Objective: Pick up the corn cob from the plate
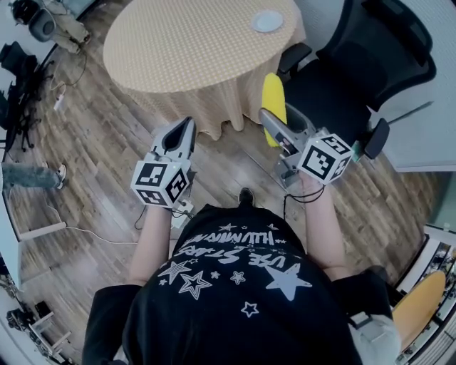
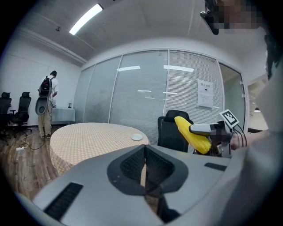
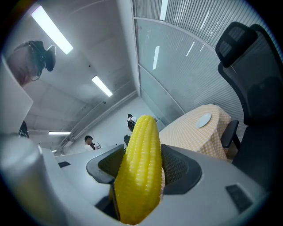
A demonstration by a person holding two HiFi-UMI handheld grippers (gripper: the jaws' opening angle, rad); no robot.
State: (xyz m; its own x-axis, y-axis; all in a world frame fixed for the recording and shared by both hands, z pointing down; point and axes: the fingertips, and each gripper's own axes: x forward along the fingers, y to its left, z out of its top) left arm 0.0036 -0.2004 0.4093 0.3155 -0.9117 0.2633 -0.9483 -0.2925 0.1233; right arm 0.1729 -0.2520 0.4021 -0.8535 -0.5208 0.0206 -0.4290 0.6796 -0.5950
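Note:
A yellow corn cob (image 3: 140,167) stands clamped between the jaws of my right gripper (image 3: 141,165), which is shut on it. In the head view the corn cob (image 1: 273,103) sticks out past the right gripper (image 1: 276,121), held in the air beside the table. The same cob (image 2: 191,133) shows at the right of the left gripper view. My left gripper (image 1: 182,132) is shut with nothing in it, its jaws (image 2: 144,170) pressed together. The small white plate (image 1: 268,21) lies bare on the far side of the round table (image 1: 192,43).
The table wears a checkered beige cloth. A black office chair (image 1: 370,64) stands to the right of it. Cables and equipment (image 1: 28,43) lie on the wooden floor at left. Two people (image 3: 90,142) stand in the distance; glass partition walls (image 2: 141,88) close the room.

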